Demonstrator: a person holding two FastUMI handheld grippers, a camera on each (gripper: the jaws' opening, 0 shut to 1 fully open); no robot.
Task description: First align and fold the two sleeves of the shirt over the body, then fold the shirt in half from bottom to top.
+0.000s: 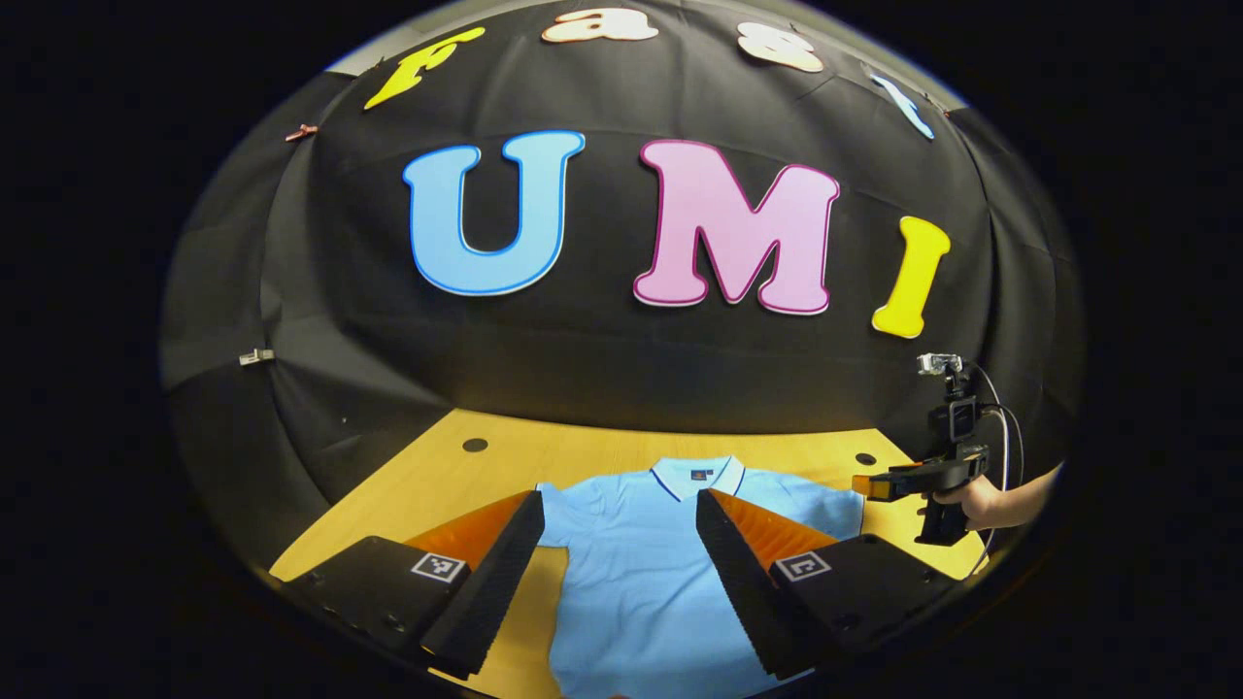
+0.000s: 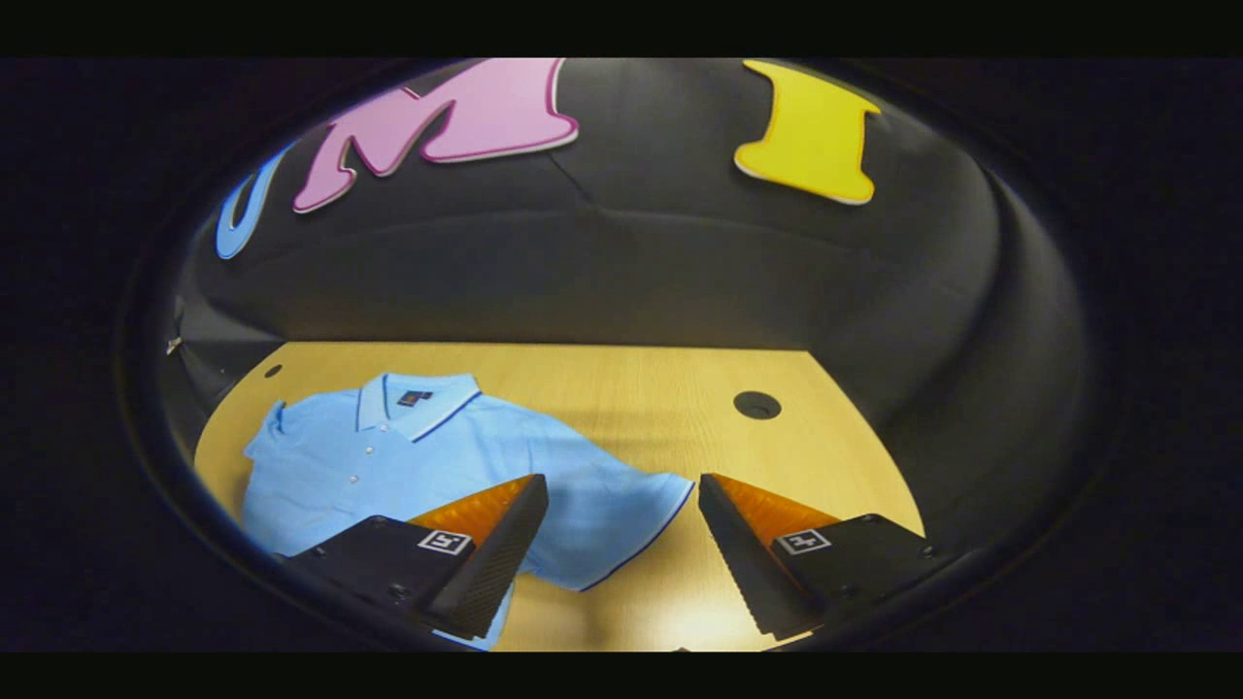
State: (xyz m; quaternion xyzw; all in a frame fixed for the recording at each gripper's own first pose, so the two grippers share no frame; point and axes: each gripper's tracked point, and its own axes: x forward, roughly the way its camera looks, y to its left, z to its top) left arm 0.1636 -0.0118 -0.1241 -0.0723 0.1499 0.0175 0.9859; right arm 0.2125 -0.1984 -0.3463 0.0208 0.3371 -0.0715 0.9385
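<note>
In the left gripper view, our left gripper (image 1: 620,573) has its jaws wide open and holds nothing. Between them lies the shirt (image 1: 631,573), flat on the table (image 1: 505,456) with the front up. Its body fills the gap, and the collar (image 1: 697,476) is just beyond the tips. In the right gripper view, our right gripper (image 2: 621,549) is also open and empty. One sleeve (image 2: 631,515) spreads out flat between its jaws, with the hem close to the tips. The rest of the shirt lies beyond the left jaw, toward the far side of the table.

We judge that the shirt is light, soft and limp. It will hang and wrinkle when we lift it, and it may slide a little on the smooth wood. A good place to take hold is the hem of each sleeve, pinching one layer only, so that the body stays flat. Farther off, in the left gripper view, we see the right gripper held by a hand (image 1: 981,503) beside the sleeve.
</note>
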